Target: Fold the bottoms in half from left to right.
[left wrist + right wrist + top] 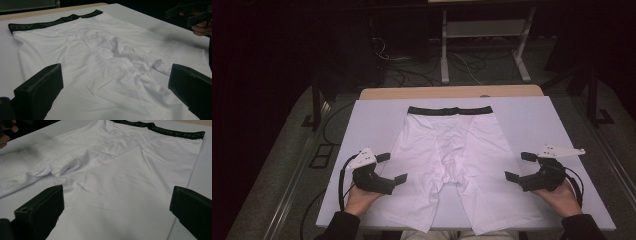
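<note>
1. A pair of white shorts lay flat on the white board that covered the table, roughly in the middle between left and right.
2. Its dark waistband sat at the far end, and the two legs ran toward the near edge, their hems reaching close to it.
3. Soft wrinkles gathered at the crotch, seen clearly in the left gripper view; the rest of the cloth lay fairly smooth.
4. The left gripper was held in the person's left hand at the near left, just beside the outer edge of the left leg.
5. Its jaws stood wide apart with nothing between them, pointing toward the cloth but gripping no part of it.
6. The right gripper was held in the right hand at the near right, just beside the outer edge of the right leg.
7. Its jaws also stood wide apart and held nothing; in the right gripper view the shorts spread out beyond them.
8. Whether either gripper's jaw tips rested on the board or cloth could not be told.
9. A strip of bare wooden tabletop showed past the far edge of the board.
</note>
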